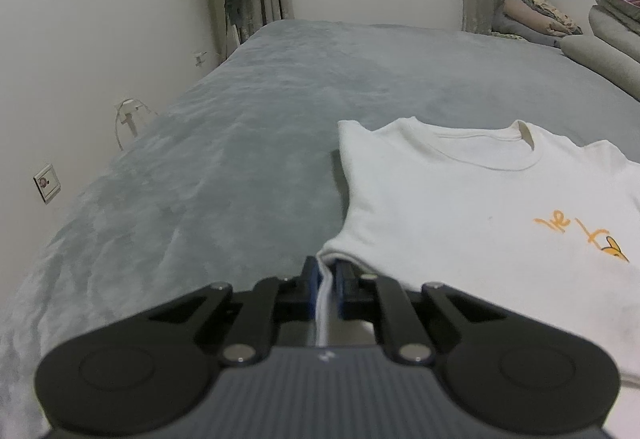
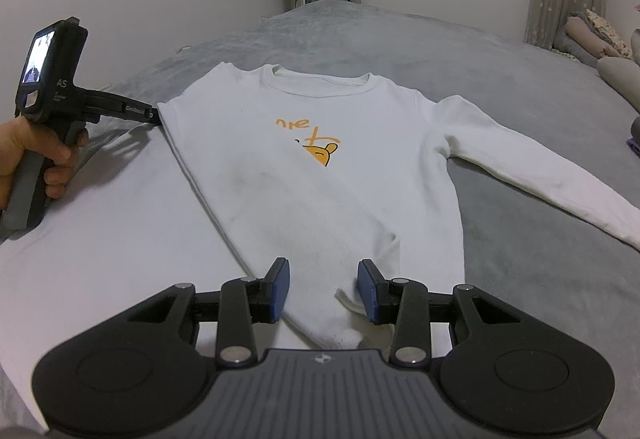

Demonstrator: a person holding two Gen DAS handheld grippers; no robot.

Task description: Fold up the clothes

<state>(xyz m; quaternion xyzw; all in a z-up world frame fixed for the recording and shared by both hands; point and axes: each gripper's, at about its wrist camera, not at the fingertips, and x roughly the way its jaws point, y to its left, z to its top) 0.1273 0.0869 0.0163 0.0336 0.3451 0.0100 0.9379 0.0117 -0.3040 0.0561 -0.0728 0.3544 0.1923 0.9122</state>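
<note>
Here the white long-sleeved cotton sweatshirt [image 2: 320, 167] lies flat mid-bed [image 2: 460, 39]. The left tool [image 1: 324, 279] pinches its folded side; the right tool [image 2: 323, 289], spread, straddles the cuff [image 2: 352, 299]. Probably next: clamp it.

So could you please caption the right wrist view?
Open right gripper over folded sleeve of white sweatshirt.

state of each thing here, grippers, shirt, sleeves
left gripper: shut on the folded side edge of the sweatshirt
right gripper: open, jaws either side of the folded sleeve's cuff end
sweatshirt: flat on the bed, front up, one side folded in
folded sleeve: laid across the body
other sleeve: spread out on the bed
</note>
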